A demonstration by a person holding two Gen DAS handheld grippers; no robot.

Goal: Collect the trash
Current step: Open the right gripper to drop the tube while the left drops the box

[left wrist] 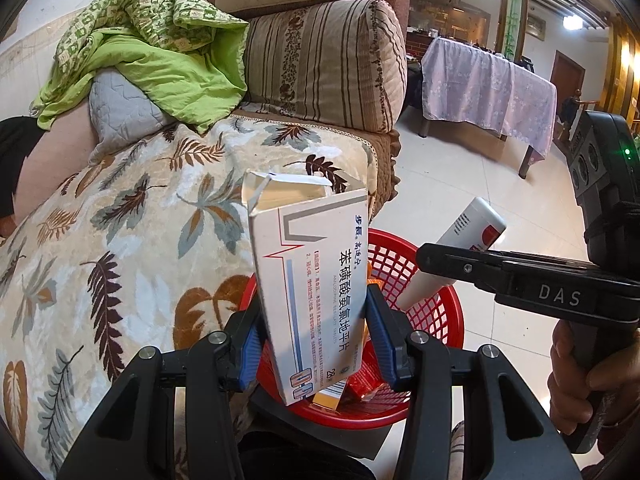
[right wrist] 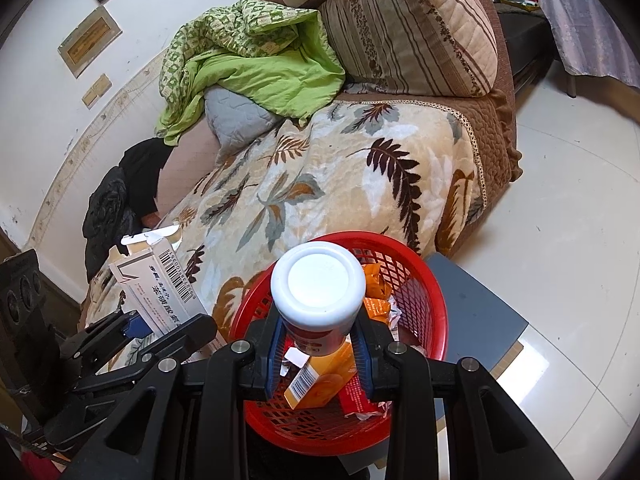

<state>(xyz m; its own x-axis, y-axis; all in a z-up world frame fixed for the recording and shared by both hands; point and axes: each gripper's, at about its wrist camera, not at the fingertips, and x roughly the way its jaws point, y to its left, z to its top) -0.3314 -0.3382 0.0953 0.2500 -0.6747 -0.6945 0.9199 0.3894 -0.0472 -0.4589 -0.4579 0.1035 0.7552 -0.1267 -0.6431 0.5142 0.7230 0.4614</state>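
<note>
My left gripper [left wrist: 314, 344] clamps an opened medicine box [left wrist: 310, 288] over the red basket [left wrist: 436, 320]; my right gripper [right wrist: 318, 350] pinches a white bottle [right wrist: 318, 292] above it. Next, I judge: release both. Only the right view shows the orange carton [right wrist: 320, 380] inside.

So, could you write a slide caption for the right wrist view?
Right gripper holds a white bottle above the red basket of trash.

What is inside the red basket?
The red basket holds an orange box with a barcode, orange packets, something red and crumpled white scraps. The white bottle in the right hand-held gripper covers part of it, so more may be hidden.
</note>
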